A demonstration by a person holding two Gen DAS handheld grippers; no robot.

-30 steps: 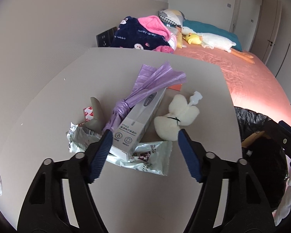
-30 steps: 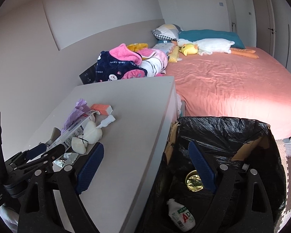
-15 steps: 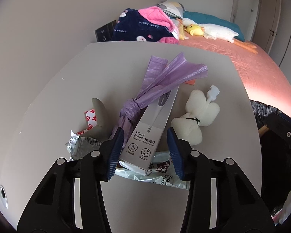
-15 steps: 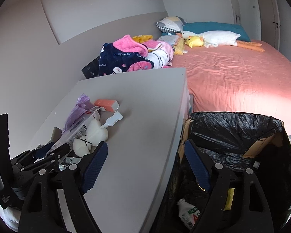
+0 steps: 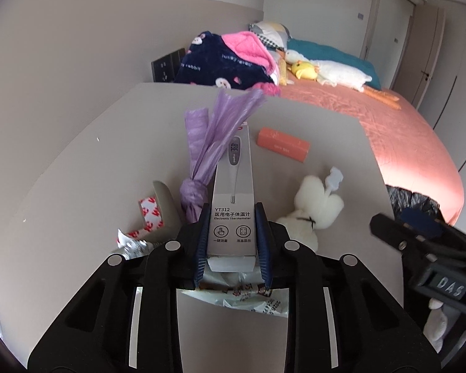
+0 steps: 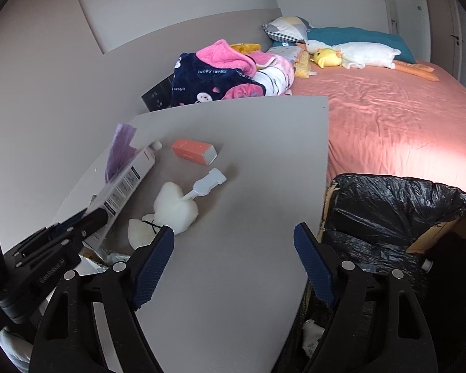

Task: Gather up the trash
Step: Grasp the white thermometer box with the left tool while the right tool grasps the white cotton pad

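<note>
My left gripper [image 5: 232, 217] has its jaws closing on the near end of a long white thermometer box [image 5: 233, 171], and both blue pads press its sides. The box [image 6: 124, 183] slants up off the grey table [image 6: 248, 279]. A knotted purple plastic bag [image 5: 208, 136] lies against the box's left side. Crumpled wrappers [image 5: 251, 298] sit under the jaws. A white fluffy puff with a plastic handle [image 6: 177, 208] and a small orange box [image 6: 192, 152] lie to the right. My right gripper [image 6: 233, 233] hangs open over the table's near right part with nothing between its fingers.
A bin lined with a black bag [image 6: 388, 211] stands against the table's right edge with some trash inside. A red-and-white scrap [image 5: 150, 214] lies left of the purple bag. Beyond the table is a bed with a pink sheet [image 6: 388, 118], blankets and plush toys.
The left jaws have closed from wide apart onto the thermometer box. The right gripper has shifted left, from over the bin to over the table's edge.
</note>
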